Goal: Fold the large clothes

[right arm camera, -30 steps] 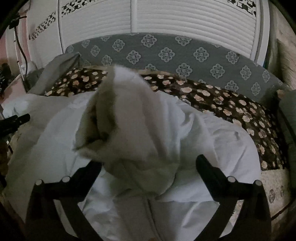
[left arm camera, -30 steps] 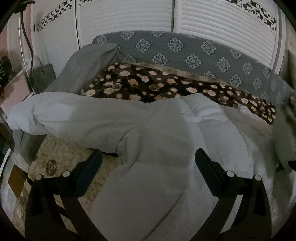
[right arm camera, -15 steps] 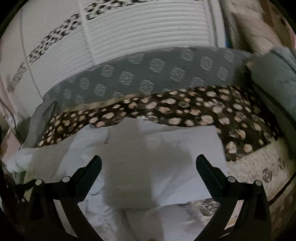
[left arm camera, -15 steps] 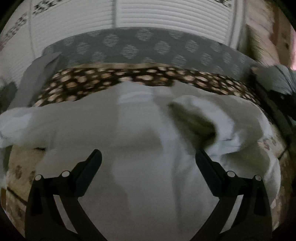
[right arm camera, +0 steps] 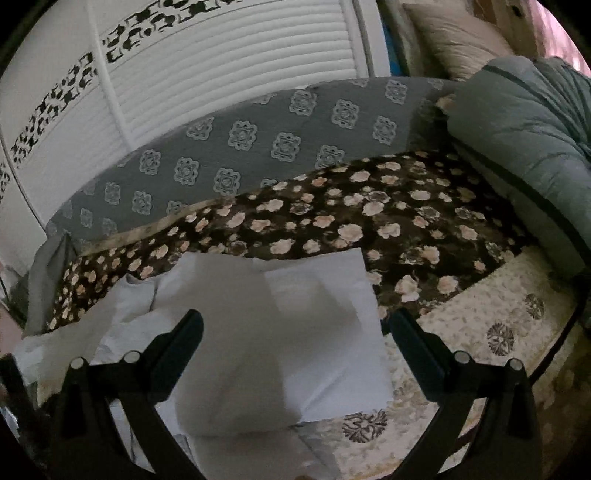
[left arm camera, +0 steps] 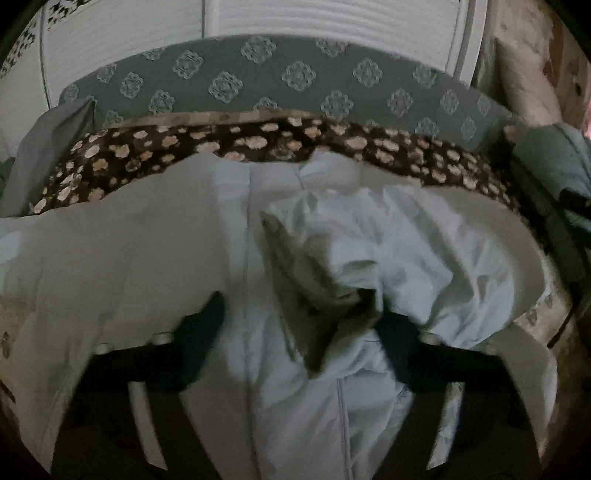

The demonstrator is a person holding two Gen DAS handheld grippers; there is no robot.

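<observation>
A large white jacket (left arm camera: 424, 236) is lying spread across the bed (right arm camera: 491, 306), covering a cream bedspread with dark flower medallions and reaching back to a brown blanket with pale roses (left arm camera: 155, 155). Behind the blanket a grey cushion with a lighter repeating pattern (left arm camera: 295, 77) is running along the white slatted doors (left arm camera: 314, 18). In the left wrist view the left tool (left arm camera: 299, 321) is pointing down into the middle of the jacket, and its jaws are closing with a rumpled ridge of white cloth, showing a darker lining, bunched up between them. The right-hand finger (left arm camera: 399, 328) is touching the base of that ridge, while the other finger is standing apart from it, so the cloth is not yet being pinched from both sides. A seam or zipper line is running down the jacket toward the camera between the fingers. In the right wrist view the right tool (right arm camera: 295, 332) is hovering with its jaws spread wide and nothing caught in them, above a flat folded panel of the jacket (right arm camera: 280, 332) whose straight edge is lying beside the rose blanket. A grey-green quilt (right arm camera: 528, 122) is sitting piled at the right end of the bed, well apart from the jacket.
</observation>
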